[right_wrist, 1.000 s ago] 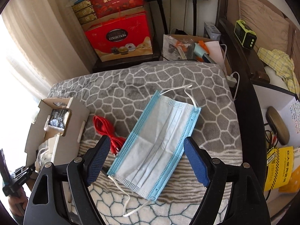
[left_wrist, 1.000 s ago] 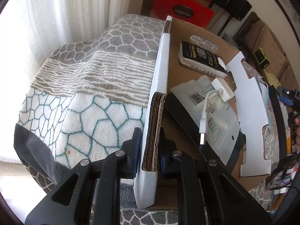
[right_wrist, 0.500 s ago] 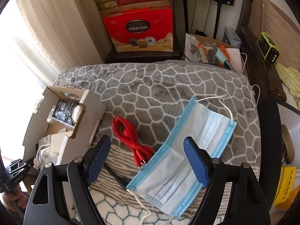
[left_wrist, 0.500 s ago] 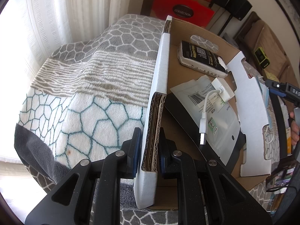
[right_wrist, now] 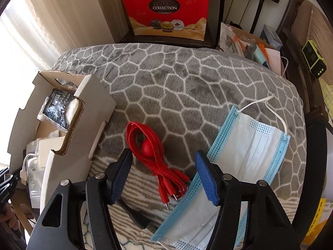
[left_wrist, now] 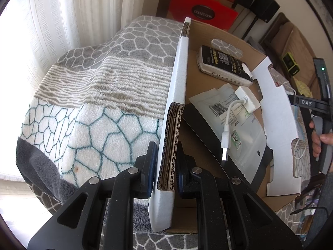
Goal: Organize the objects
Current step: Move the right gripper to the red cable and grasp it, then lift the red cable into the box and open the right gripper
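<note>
Closing right gripper [right_wrist: 164,177]: blue pads narrowing on either side of the red cable [right_wrist: 155,158], not yet pressing it; cable sits in the gap, low centre of the right wrist view.
Left gripper [left_wrist: 165,167]: clamped shut on the near wall of the cardboard box [left_wrist: 177,95], bottom centre of the left wrist view; steadying the box, judging by the grip.
Red cable: coiled bundle tied near its plug end, lying on the grey patterned blanket [right_wrist: 187,77]; coil toward frame centre, plugs fanned toward the bottom.
Long axis: running from upper left to lower right between the pads, roughly along the fingers' reach, so the pads meet it across its width.
Nearer hand: right, plainly; left is occupied with the box.
Face mask [right_wrist: 245,152]: blue and white, lying just right of the cable, its lower edge passing under or behind the right-hand pad; risk of snagging, as a guess.
Box as seen from the right: left edge of frame, open top, already holding a dark packet [right_wrist: 58,106] and a white charger [left_wrist: 246,99] with its lead.
Open room: bare blanket between cable and box, nothing in the path leftward; box's raised white flap to be cleared.
Blanket edge: dropping away at upper frame toward a red gift box [right_wrist: 166,8].
</note>
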The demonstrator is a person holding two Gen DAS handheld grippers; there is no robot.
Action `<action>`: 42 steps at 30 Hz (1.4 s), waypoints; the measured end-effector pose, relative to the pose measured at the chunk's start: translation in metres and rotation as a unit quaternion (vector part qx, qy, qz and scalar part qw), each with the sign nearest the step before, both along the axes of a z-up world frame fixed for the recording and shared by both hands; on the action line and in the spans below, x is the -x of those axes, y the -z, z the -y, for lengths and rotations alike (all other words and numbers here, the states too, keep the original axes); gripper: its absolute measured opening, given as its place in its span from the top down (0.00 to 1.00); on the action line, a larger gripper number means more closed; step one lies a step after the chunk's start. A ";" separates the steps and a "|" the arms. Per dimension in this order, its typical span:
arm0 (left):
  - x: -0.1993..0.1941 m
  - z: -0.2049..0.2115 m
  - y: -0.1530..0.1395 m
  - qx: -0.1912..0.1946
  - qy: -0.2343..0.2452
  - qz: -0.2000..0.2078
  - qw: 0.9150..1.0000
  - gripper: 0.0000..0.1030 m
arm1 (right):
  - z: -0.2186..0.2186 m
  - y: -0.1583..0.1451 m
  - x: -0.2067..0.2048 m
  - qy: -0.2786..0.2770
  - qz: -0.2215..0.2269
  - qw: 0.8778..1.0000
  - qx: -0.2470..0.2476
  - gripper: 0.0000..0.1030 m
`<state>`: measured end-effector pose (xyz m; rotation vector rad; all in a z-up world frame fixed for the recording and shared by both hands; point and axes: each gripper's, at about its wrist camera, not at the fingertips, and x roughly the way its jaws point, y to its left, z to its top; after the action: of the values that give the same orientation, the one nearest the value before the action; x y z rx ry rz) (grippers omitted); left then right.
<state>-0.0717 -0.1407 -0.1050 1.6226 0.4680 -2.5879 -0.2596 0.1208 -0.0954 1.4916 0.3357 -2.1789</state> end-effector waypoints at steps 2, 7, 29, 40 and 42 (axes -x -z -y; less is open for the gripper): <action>0.000 0.000 0.000 0.000 0.000 0.000 1.000 0.86 | 0.002 0.002 0.000 -0.006 0.004 1.000 0.005 0.53; 0.000 0.000 0.000 0.000 0.000 0.000 1.000 0.86 | 0.008 0.000 -0.004 -0.012 -0.007 1.000 0.003 0.73; 0.000 0.002 0.001 0.003 -0.001 0.001 1.000 0.86 | -0.019 -0.109 -0.042 -0.003 -0.062 0.988 0.144 0.76; 0.000 0.002 0.001 0.004 -0.001 0.001 1.000 0.86 | 0.020 -0.125 -0.103 -0.105 -0.043 0.981 0.159 0.76; 0.000 0.002 0.002 0.004 -0.001 0.001 1.000 0.86 | 0.033 -0.119 -0.113 -0.126 -0.030 0.980 0.149 0.76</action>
<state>-0.0716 -0.1432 -0.1069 1.6211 0.4591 -2.5826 -0.1465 0.0876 0.0234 1.1552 0.1950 -1.9750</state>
